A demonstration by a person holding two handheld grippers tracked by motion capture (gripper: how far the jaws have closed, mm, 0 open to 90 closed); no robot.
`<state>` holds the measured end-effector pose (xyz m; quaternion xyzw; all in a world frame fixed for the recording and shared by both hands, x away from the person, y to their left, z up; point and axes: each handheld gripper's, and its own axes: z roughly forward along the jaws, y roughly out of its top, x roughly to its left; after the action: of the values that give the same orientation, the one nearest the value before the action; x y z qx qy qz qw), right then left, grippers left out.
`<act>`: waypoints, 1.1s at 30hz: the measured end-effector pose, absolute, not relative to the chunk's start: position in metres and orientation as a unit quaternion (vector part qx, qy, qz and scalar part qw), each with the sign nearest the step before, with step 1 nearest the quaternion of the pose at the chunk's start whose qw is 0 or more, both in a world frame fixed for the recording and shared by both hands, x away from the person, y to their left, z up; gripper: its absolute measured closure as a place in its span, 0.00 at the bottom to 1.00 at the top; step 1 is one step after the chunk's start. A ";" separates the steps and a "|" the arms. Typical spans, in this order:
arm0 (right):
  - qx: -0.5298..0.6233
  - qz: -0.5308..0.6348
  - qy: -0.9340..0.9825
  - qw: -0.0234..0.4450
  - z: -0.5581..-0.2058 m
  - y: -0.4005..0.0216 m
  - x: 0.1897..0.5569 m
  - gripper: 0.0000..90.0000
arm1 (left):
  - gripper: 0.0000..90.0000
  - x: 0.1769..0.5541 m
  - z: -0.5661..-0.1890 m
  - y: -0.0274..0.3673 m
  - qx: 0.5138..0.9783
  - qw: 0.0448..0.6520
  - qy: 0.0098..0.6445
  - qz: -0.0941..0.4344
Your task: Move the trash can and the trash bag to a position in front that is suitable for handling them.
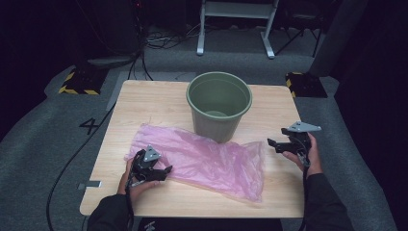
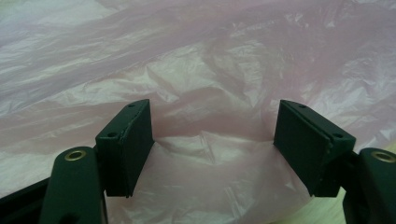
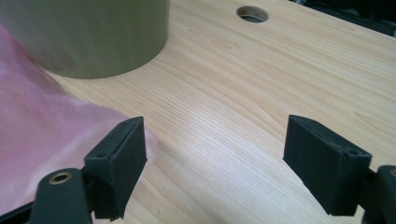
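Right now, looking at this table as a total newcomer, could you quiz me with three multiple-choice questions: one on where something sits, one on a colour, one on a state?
1. Where is the bucket?
A. on the floor
B. on the table, at its far side
C. on top of the bag

2. What colour is the plastic bag?
A. pink
B. blue
C. black

3. How does the right hand-held gripper stand?
A. shut on the bag
B. shut on the bucket
C. open, holding nothing

Answers: 1 B, it stands on the wood near the far edge. 2 A, the film is pink. 3 C, only bare table lies between its jaws.
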<state>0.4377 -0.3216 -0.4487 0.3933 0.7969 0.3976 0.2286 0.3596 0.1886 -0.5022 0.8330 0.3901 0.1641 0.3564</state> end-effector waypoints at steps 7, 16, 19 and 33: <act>0.326 0.455 0.811 0.171 -0.445 -0.301 0.387 0.25 | 0.31 0.354 -0.502 0.168 0.834 0.358 0.386 0.164; 0.281 0.401 0.860 0.142 -0.472 -0.271 0.366 0.32 | 0.30 0.354 -0.503 0.157 0.837 0.362 0.377 0.162; 0.291 0.381 0.867 0.136 -0.485 -0.272 0.372 0.46 | 0.27 0.355 -0.503 0.156 0.838 0.362 0.377 0.160; 0.324 0.370 0.857 0.151 -0.495 -0.299 0.395 0.84 | 0.19 0.351 -0.492 0.206 0.826 0.385 0.377 0.166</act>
<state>0.3952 -0.2989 -0.4955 0.3242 0.8573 0.3704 0.1509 0.3512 0.2055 -0.4920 0.8261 0.3768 0.1663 0.3847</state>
